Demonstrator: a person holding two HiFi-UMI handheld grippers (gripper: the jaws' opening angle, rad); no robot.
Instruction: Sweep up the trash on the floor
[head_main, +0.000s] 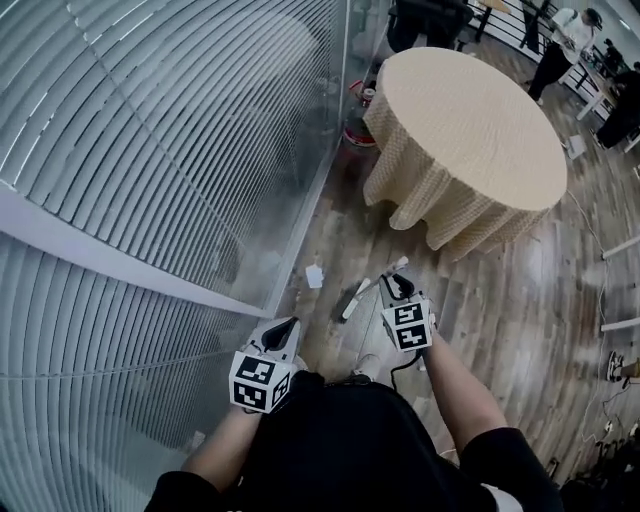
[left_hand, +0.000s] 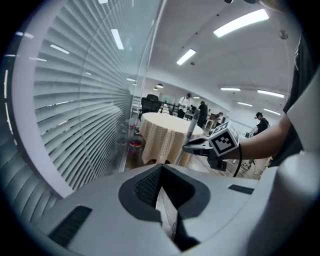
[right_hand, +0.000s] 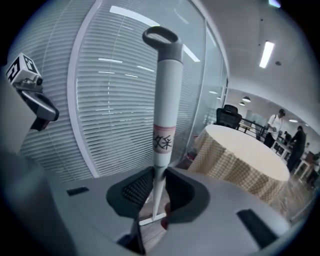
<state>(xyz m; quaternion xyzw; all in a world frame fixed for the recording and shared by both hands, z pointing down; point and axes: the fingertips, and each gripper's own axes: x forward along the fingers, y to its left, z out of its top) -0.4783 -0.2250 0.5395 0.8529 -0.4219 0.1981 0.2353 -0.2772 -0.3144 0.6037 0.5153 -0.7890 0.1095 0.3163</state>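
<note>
A white scrap of paper (head_main: 314, 275) lies on the wooden floor beside the glass wall. My right gripper (head_main: 396, 286) (right_hand: 152, 200) is shut on a white broom handle (right_hand: 165, 105) with a grey loop at its top. In the head view the handle (head_main: 378, 284) slants down to a dark head (head_main: 350, 299) on the floor, just right of the paper. My left gripper (head_main: 281, 335) (left_hand: 166, 202) hangs lower left of the paper, jaws together with nothing between them. The left gripper view shows the right gripper (left_hand: 216, 144) with the handle.
A glass wall with blinds (head_main: 170, 150) runs along the left. A round table with a beige checked cloth (head_main: 470, 130) stands ahead, with red items (head_main: 356, 128) on the floor by its left side. People (head_main: 560, 45) and furniture are at the far back. Cables (head_main: 615, 365) lie at right.
</note>
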